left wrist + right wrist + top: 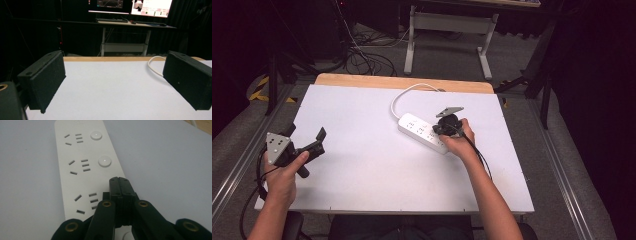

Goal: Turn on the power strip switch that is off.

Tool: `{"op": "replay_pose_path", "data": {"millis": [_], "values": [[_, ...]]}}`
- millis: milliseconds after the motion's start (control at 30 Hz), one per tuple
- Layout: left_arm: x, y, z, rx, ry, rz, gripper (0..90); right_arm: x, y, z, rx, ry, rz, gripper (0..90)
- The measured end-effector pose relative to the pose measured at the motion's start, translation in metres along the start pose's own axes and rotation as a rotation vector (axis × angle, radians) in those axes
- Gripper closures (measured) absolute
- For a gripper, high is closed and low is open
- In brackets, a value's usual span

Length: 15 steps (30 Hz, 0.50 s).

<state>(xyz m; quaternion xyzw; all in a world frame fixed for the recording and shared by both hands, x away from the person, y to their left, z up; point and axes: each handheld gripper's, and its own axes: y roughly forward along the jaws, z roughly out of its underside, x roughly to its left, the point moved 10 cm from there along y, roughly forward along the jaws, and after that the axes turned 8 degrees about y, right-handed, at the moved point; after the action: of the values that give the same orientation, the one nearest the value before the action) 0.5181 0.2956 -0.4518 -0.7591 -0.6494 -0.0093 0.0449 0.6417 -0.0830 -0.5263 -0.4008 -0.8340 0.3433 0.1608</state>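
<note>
A white power strip [422,132] lies flat on the table [362,165], right of centre, set at a slant so that its far end points up and to the left and its near end runs down to the right. Its top face carries a row of socket groups, each with slanted slots and short parallel slots, and a round white button [104,161] beside each group. A white cord [404,94] leaves the far end and curves in a loop toward the table's far edge.
</note>
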Motion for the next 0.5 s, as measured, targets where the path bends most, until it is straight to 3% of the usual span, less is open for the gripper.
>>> {"op": "replay_pose_path", "data": {"millis": [500], "values": [[-0.0003, -0.0022, -0.0001, 0.000, -0.002, 0.000, 5.0, 0.0005, -0.0003, 0.0005, -0.020, -0.001, 0.020, 90.0]]}}
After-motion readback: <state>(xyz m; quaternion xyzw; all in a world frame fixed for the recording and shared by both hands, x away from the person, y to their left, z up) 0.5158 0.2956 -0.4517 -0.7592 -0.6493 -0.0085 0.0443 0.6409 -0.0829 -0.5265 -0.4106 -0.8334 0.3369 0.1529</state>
